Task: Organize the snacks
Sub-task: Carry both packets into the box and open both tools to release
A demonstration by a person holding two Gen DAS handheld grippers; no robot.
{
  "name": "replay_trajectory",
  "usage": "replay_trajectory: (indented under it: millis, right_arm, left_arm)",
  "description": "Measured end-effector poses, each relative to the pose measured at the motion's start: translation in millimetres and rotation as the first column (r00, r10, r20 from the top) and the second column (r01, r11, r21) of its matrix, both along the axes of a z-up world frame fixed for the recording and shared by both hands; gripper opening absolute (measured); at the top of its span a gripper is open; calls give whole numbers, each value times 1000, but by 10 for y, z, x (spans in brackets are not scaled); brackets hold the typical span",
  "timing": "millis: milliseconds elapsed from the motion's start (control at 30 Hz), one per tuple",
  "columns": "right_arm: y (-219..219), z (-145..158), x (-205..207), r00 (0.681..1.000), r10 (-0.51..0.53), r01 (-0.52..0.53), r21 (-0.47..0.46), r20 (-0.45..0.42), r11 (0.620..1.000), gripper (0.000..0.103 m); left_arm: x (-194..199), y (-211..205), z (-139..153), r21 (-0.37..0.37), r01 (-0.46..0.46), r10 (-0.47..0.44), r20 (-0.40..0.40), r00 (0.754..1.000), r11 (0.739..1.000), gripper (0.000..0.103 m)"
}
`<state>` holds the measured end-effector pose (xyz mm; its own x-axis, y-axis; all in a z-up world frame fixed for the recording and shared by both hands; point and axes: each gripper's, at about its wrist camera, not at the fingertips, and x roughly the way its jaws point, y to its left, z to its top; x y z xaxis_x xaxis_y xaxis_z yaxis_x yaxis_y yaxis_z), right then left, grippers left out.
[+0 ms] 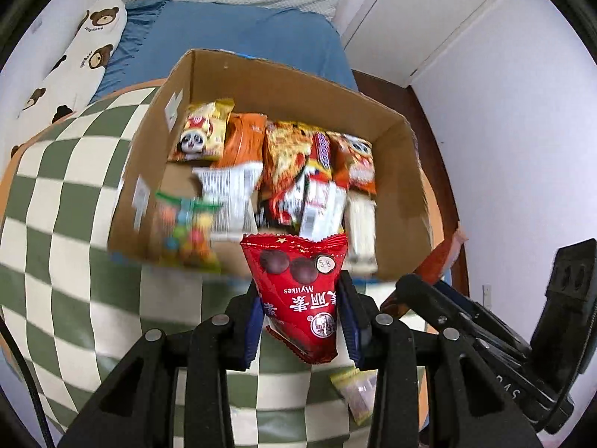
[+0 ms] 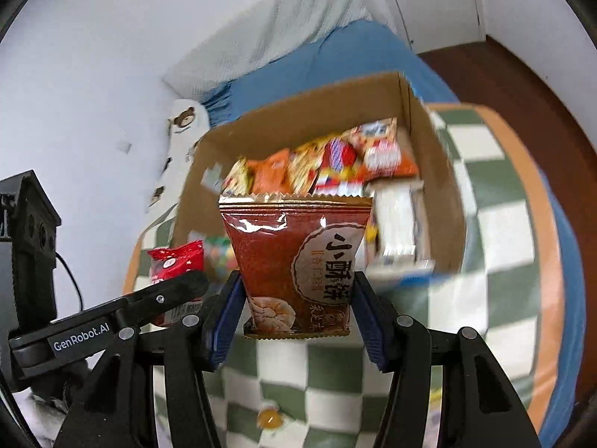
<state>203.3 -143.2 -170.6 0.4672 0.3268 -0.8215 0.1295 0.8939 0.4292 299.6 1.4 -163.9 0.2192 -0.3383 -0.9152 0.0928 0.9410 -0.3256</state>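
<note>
Between my left gripper's [image 1: 303,321] pads a red chocolate packet [image 1: 298,295] sits pinched — light, crinkly, slippery — while my right gripper [image 2: 296,313] clamps a brown biscuit bag [image 2: 294,261] low, its contents likely fragile.

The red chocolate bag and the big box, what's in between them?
Only green-checked cloth separates the red bag, gripped in the left tongs, from the box, seen in the left wrist view.

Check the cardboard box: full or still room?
Partly full. The cardboard box holds packets along its far side, with bare floor showing near the left wall.
</note>
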Motion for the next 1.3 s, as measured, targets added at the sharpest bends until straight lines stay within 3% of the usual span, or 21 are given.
replay_trajectory:
  millis: [267, 467, 500, 567, 600, 667, 900, 1133, 1300]
  right_arm:
    - [4, -269, 697, 998, 9, -14, -72, -57, 997, 60]
    - [26, -654, 823, 984, 38, -55, -96, -173, 994, 61]
    - [30, -716, 827, 978, 45, -65, -93, -206, 994, 65]
    - [19, -842, 836, 964, 48, -75, -94, -260, 993, 86]
    - [2, -883, 828, 963, 43, -73, -103, -265, 992, 95]
    - [-19, -918, 824, 962, 36, -70, -117, -272, 991, 96]
    - [-103, -856, 821, 966, 11, -55, -166, -258, 985, 98]
    - [-184, -663, 742, 978, -16, -28, -205, -208, 978, 98]
    - [-228, -439, 626, 989, -40, 6, -230, -146, 973, 98]
  left_arm:
    - [727, -96, -520, 50, -6, 12, -113, 994, 999, 34]
    - [876, -150, -940, 82, 15, 4, -229, 973, 996, 37]
    - [875, -153, -996, 87, 19, 3, -244, 970, 996, 40]
    - [877, -159, -1079, 106, 25, 2, -248, 969, 994, 68]
    - [866, -157, -1105, 117, 24, 5, -244, 970, 993, 75]
    - [855, -146, -1134, 117, 21, 8, -239, 971, 993, 79]
    - [782, -211, -1109, 162, 30, 3, -202, 979, 986, 79]
    - [654, -276, -774, 235, 22, -9, -58, 998, 972, 80]
    - [506, -275, -481, 252, 9, -20, 39, 999, 968, 80]
